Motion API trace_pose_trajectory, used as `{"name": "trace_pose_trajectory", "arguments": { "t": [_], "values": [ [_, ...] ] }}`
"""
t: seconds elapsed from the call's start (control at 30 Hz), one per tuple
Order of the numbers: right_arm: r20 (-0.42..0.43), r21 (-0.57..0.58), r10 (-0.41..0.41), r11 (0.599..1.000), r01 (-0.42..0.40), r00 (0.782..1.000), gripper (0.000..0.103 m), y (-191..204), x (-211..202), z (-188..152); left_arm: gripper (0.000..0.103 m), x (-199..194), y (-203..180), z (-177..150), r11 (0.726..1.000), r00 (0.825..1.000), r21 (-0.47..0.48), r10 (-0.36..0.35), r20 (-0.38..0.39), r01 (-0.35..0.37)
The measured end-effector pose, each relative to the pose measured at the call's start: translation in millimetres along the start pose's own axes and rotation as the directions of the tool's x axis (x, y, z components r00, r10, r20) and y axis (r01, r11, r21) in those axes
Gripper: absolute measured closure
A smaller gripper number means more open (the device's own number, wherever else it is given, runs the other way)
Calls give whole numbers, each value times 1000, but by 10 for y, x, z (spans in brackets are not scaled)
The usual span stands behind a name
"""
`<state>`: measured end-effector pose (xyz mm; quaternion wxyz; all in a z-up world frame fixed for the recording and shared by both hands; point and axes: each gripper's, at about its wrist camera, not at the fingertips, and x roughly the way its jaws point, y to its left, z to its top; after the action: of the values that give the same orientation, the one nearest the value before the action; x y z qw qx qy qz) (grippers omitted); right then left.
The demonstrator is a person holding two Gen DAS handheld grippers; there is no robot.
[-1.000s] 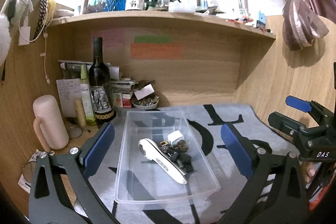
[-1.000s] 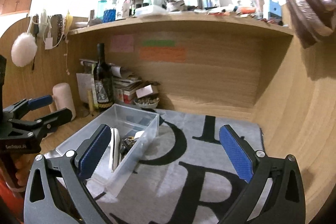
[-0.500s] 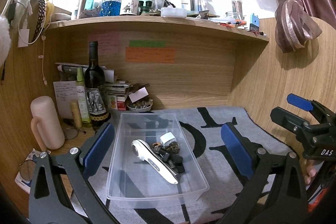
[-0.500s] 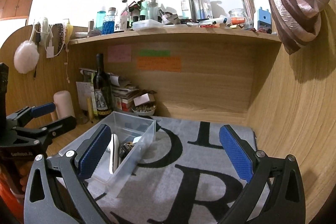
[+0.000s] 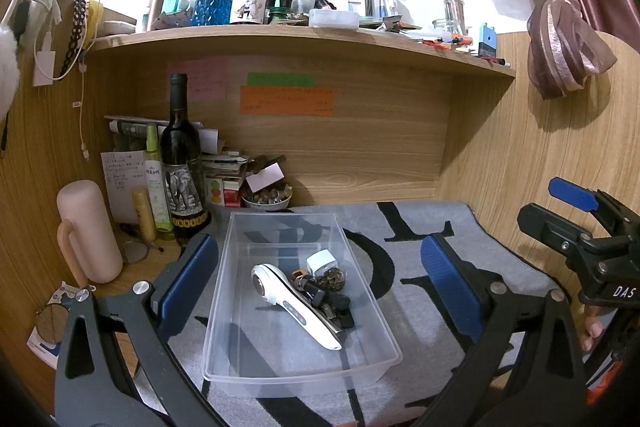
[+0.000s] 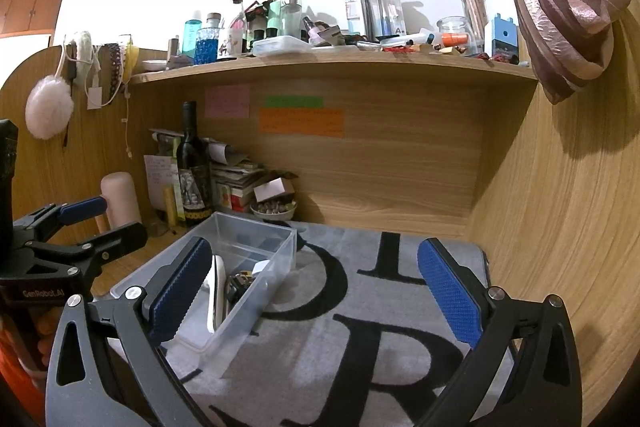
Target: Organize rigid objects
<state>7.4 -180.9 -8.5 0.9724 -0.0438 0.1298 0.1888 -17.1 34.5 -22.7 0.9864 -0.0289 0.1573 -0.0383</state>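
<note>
A clear plastic bin (image 5: 362, 363) stands on the grey mat (image 5: 424, 255). In it lie a white handheld device (image 5: 296, 305), a small white cube (image 5: 321, 263) and a pile of dark keys and small parts (image 5: 328, 291). My left gripper (image 5: 320, 279) is open and empty, held above and in front of the bin. My right gripper (image 6: 316, 291) is open and empty over the mat, to the right of the bin (image 6: 276, 263). It shows at the right edge of the left wrist view (image 5: 576, 227), and the left gripper shows at the left of the right wrist view (image 6: 86, 227).
A wine bottle (image 5: 182, 163), a green spray bottle (image 5: 154, 179), a pink flask (image 5: 88, 231), stacked papers and a bowl of stones (image 5: 268, 197) crowd the back left corner. A cluttered shelf (image 5: 304, 39) hangs overhead. Wooden walls close in the back and the right (image 6: 560, 227).
Both grippers have pulled back and up, so the bin looks smaller and lower in the views. The bin's contents have not moved.
</note>
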Motion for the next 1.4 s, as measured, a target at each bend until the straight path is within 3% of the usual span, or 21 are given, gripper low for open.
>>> {"name": "trace_pose_trajectory", "arguments": {
  "t": [1.4],
  "values": [
    [-8, -12, 14, 1000, -14, 1000, 0, -25, 69, -12, 0, 27, -66, 32, 999, 999, 34, -38, 0, 38]
  ]
}}
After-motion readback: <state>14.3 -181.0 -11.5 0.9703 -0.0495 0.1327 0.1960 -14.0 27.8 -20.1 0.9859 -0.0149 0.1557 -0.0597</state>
